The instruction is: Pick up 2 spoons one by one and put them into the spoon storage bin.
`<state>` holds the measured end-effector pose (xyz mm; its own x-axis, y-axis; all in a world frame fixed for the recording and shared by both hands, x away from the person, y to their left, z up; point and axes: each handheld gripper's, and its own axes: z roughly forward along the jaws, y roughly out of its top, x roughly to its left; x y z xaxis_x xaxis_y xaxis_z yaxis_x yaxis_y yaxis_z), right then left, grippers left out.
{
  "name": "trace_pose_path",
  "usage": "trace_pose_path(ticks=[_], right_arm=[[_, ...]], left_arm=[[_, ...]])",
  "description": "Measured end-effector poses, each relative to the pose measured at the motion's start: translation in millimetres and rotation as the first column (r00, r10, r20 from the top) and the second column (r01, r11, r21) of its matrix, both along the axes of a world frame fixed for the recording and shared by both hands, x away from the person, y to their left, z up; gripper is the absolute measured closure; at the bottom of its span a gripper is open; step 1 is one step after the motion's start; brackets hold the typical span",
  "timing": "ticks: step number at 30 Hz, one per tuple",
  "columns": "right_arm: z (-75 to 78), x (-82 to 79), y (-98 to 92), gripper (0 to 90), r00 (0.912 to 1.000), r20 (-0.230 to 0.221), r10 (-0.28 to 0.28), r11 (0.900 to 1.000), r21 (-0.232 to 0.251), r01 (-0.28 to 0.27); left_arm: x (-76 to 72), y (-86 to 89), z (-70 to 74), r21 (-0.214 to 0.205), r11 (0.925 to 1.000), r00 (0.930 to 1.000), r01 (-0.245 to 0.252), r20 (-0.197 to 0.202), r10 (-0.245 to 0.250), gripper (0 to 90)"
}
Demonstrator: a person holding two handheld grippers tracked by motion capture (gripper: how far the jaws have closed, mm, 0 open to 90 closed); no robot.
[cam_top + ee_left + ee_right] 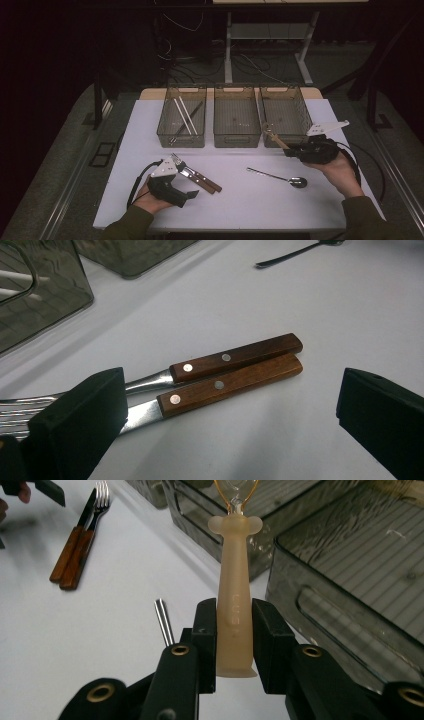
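Amber whisk (235,605), head cropped

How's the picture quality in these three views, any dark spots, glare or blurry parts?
High view: the white table is evenly lit, the room behind is nearly black. Left gripper view: the two wooden handles are sharp, the near black jaws are soft, with slight sheen on the metal. Right gripper view: the pale handle in the right gripper is sharp, the bins behind blur.

You are working in a lab-like recording room: the white worktop (240,200) stands on grey carpet (60,165), and behind the worktop loose cables (250,62) trail under a metal-legged desk (265,35) against dark surroundings.
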<state>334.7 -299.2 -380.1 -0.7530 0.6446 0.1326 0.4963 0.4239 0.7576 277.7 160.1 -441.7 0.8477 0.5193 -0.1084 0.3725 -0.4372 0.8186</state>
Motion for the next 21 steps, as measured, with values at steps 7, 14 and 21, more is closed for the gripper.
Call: trace_pose_path(ticks=[7, 14, 21], right_arm=[[2.6, 7.0, 13.8, 74.1, 0.9995, 0.026, -0.018, 0.9995, 0.026, 0.017], [5.3, 16.0, 28.8, 74.0, 0.9989, 0.029, -0.038, 0.9986, 0.037, 0.037], [7.6, 23.9, 40.9, 74.0, 0.9981, 0.043, -0.044, 0.9978, 0.052, 0.042]], left_arm=[[0.1, -0.1, -0.2, 0.004, 1.0, 1.0, 0.004, 0.0, -0.004, 0.0], [0.0, -0.3, -0.1, 0.001, 1.0, 1.0, 0.005, 0.0, -0.005, 0.0], [0.1, -0.5, -0.2, 0.002, 1.0, 1.0, 0.007, -0.001, -0.007, 0.0]])
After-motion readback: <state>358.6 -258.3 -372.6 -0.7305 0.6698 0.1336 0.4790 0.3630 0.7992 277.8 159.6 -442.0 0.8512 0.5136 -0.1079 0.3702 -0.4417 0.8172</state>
